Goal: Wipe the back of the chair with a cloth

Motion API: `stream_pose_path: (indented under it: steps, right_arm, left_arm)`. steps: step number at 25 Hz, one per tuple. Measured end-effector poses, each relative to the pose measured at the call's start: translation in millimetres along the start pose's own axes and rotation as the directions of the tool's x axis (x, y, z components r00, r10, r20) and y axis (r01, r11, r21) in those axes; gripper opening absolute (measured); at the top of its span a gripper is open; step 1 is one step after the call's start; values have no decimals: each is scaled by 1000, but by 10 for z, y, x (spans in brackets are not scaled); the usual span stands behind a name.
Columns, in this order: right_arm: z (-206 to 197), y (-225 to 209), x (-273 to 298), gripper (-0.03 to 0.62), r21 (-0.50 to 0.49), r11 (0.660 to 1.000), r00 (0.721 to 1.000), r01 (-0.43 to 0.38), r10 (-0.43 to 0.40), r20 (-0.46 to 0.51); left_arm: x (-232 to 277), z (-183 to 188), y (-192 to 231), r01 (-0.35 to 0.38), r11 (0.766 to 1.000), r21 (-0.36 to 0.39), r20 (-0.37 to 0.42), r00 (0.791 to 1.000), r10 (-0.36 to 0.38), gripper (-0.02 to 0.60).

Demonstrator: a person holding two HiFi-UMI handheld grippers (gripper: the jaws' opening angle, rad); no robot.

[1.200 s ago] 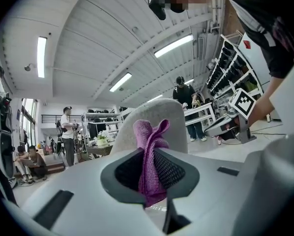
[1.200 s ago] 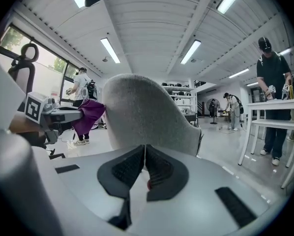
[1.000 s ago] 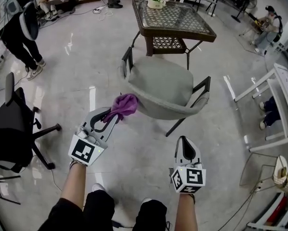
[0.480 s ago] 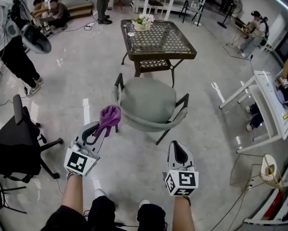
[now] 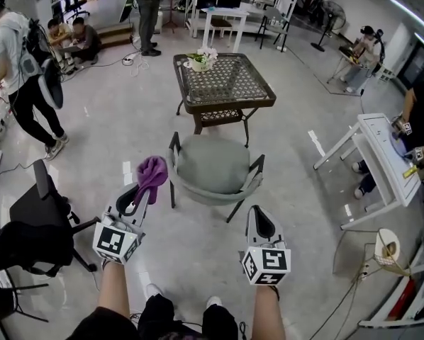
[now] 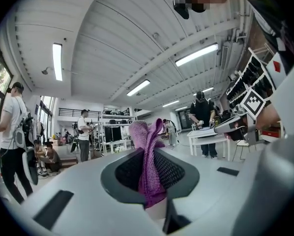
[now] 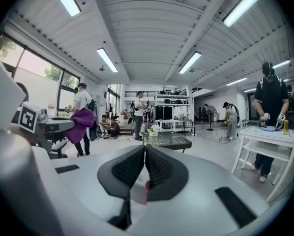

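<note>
The left claw [image 5: 140,193] is clamped on a bunched purple cloth [image 5: 152,170], raised just beside the left arm of the grey chair [image 5: 213,163]. The right claw [image 5: 260,219], jaws pressed together on nothing, hovers over the floor [image 5: 198,250] behind the chair's curved back.

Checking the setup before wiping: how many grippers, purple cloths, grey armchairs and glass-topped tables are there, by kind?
Grippers: 2, left gripper and right gripper
Purple cloth: 1
Grey armchair: 1
Glass-topped table: 1
Total: 5
</note>
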State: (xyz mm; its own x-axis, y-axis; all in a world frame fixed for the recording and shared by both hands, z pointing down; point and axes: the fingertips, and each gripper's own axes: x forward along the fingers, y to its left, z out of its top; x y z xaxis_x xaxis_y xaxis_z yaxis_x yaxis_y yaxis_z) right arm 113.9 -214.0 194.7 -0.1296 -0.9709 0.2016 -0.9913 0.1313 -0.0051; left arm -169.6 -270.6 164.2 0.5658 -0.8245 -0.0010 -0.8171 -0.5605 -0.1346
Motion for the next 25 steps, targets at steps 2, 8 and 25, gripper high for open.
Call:
stream_pose_path:
  steps: [2,8,25]
  right_arm:
    - [168,21,-61,28,20,1000,1000,8,-8,5]
    - [553,108,-171,28,40,999,1000,6,-7,26]
    - [1124,-65,-620,26,-6,1000,998,-12,12,68]
  left_arm:
    - [-53,167,36,-8,1000,0,-2,1000,8,71]
    - [-200,628,114,-38,999,7,4,999,38,71]
    - [-649,1401,52,-134,991,-6,56,989,134,71]
